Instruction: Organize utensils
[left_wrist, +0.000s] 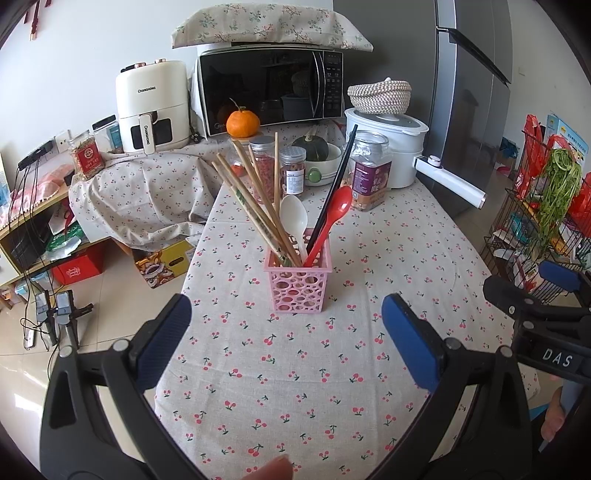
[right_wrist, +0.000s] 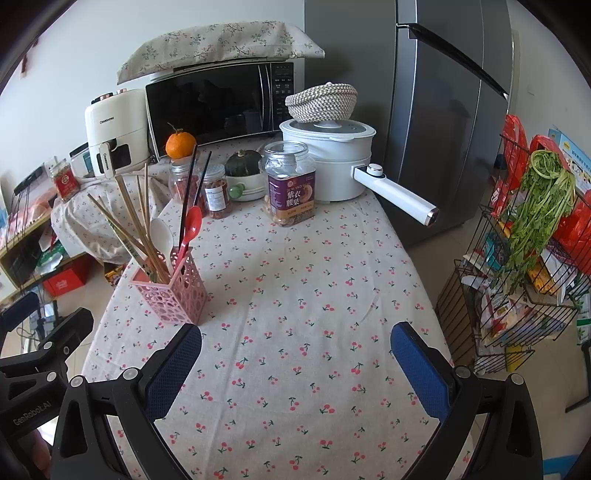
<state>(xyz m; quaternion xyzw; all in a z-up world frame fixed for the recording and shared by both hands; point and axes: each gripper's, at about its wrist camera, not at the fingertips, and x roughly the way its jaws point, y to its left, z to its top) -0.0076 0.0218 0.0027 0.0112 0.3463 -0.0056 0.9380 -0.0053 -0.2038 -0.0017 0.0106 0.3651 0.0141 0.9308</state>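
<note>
both the left gripper (left_wrist: 286, 341) and right gripper (right_wrist: 295, 360) hover with jaws spread, empty, above the cherry-print tablecloth (right_wrist: 314, 295); the perforated pink plastic holder (left_wrist: 297, 282) stands upright, holding wooden chopsticks (left_wrist: 255, 206) and spoons.

My blue, finely textured rubbery pads (left_wrist: 410, 343) looked matt. The pink perforated plastic basket (left_wrist: 297, 290) held pale matt wooden chopsticks (left_wrist: 255, 206), a glossy red plastic spoon (left_wrist: 330, 218) and a smooth white plastic spoon (left_wrist: 294, 218) on the woven cherry-print cloth (left_wrist: 295, 387).
</note>
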